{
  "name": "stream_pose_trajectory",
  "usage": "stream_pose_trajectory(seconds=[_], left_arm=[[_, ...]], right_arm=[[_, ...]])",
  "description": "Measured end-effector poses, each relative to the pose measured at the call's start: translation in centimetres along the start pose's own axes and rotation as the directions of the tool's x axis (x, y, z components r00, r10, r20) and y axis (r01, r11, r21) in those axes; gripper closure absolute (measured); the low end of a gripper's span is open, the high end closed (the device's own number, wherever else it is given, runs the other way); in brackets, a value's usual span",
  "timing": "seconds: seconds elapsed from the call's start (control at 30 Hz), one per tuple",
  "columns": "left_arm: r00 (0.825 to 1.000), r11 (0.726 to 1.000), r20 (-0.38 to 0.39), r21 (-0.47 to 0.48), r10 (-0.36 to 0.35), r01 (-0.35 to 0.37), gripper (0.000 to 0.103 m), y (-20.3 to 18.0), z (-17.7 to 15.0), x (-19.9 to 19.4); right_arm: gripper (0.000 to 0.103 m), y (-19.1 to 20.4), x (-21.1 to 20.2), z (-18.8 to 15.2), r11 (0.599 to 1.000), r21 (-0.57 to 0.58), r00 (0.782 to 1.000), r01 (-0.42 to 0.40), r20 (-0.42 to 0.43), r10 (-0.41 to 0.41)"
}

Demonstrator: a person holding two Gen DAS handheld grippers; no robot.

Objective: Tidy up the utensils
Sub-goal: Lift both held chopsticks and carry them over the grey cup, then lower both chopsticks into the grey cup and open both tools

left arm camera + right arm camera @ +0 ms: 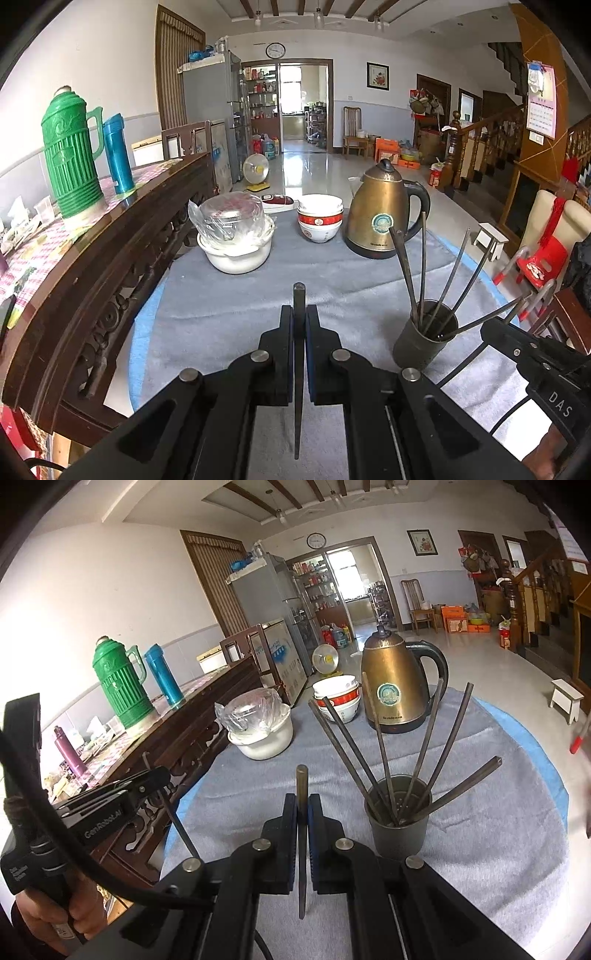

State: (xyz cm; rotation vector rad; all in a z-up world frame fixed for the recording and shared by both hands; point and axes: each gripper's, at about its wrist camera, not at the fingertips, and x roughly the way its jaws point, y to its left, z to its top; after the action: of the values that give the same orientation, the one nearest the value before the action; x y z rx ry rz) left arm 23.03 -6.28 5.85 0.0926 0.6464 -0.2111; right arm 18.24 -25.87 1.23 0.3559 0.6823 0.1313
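A dark metal holder cup (424, 334) stands on the grey towel (240, 306) with several dark chopsticks (408, 266) fanned out in it. It also shows in the right wrist view (399, 821) with its chopsticks (351, 753). My left gripper (299, 314) is shut on one dark chopstick (299, 295), held upright to the left of the cup. My right gripper (303, 801) is shut on another chopstick (301, 786), also just left of the cup. The right gripper shows at the right edge of the left wrist view (517, 332).
A gold electric kettle (382, 210), stacked bowls (319, 218) and a white pot with a plastic-wrapped lid (236, 232) stand at the towel's far side. A dark wooden sideboard (110, 251) with a green thermos (70, 155) and a blue flask (118, 155) runs along the left.
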Motion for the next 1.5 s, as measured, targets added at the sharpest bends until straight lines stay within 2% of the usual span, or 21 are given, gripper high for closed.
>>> stream_pose_trajectory(seconds=[0.3, 0.47, 0.73, 1.0, 1.3, 1.5], left_arm=[[1.000, 0.999, -0.004, 0.037, 0.021, -0.021, 0.098, -1.8, 0.3, -0.5], [1.000, 0.999, 0.009, 0.039, 0.006, -0.007, 0.098, -2.9, 0.7, -1.1], [0.998, 0.997, 0.042, 0.068, -0.049, 0.046, 0.098, -5.7, 1.7, -2.4], [0.984, 0.988, 0.091, 0.035, -0.153, 0.151, 0.098, -6.9, 3.4, -3.8], [0.964, 0.973, 0.138, 0.006, -0.227, 0.229, 0.098, -7.2, 5.3, -4.8], [0.954, 0.968, 0.174, -0.018, -0.242, 0.249, 0.098, -7.0, 6.8, -5.4]], right_arm=[[0.097, -1.5, -1.2, 0.0, 0.999, 0.030, 0.999, -0.025, 0.023, 0.024], [0.097, -3.4, -2.9, 0.2, 0.997, 0.068, 0.998, -0.033, 0.059, 0.029], [0.097, -7.5, -5.8, 0.7, 0.988, 0.154, 0.993, -0.018, 0.117, 0.000], [0.097, -10.6, -8.2, 1.4, 0.975, 0.223, 0.982, 0.025, 0.175, -0.066], [0.097, -11.5, -10.4, 3.9, 0.964, 0.264, 0.966, 0.028, 0.240, -0.094], [0.097, -11.7, -10.8, 5.5, 0.953, 0.303, 0.957, 0.012, 0.272, -0.099]])
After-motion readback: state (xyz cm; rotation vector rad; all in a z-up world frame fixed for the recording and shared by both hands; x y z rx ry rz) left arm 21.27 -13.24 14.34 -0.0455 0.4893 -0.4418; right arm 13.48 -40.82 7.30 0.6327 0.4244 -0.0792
